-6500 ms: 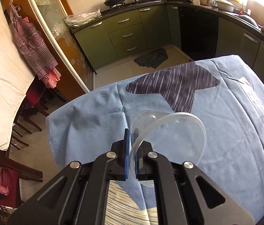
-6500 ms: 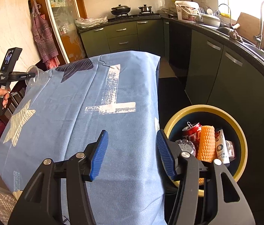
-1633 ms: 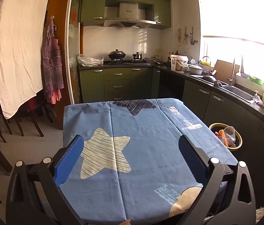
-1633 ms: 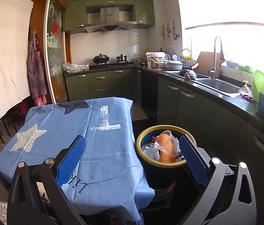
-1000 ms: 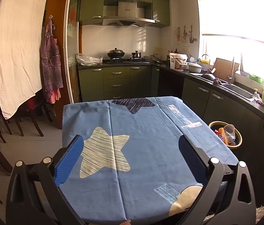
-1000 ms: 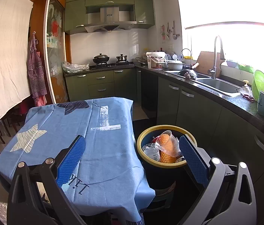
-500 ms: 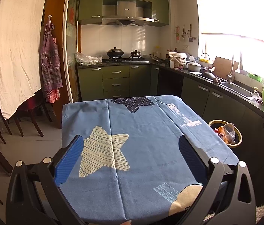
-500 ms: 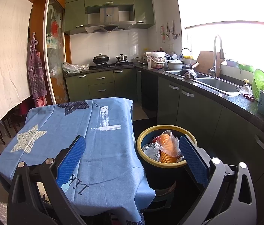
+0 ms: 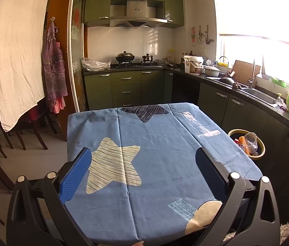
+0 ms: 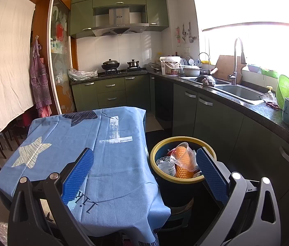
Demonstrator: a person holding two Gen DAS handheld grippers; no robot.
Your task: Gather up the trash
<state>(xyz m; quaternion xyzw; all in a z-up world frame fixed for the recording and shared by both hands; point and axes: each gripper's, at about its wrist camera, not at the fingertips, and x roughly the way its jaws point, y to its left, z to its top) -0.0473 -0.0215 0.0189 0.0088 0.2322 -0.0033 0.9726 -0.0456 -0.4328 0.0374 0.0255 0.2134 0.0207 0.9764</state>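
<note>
Collection appears complete. Left gripper [image 9: 144,170] and right gripper [image 10: 144,170] are both spread wide, holding nothing. The table [image 9: 160,143] shows no trash. The bin [image 10: 158,145] stands on the floor at the table's 3 o'clock, with a clear cup [image 10: 182,155] lying on top of its contents. Next move: judged none, beyond checking for strays.
</note>
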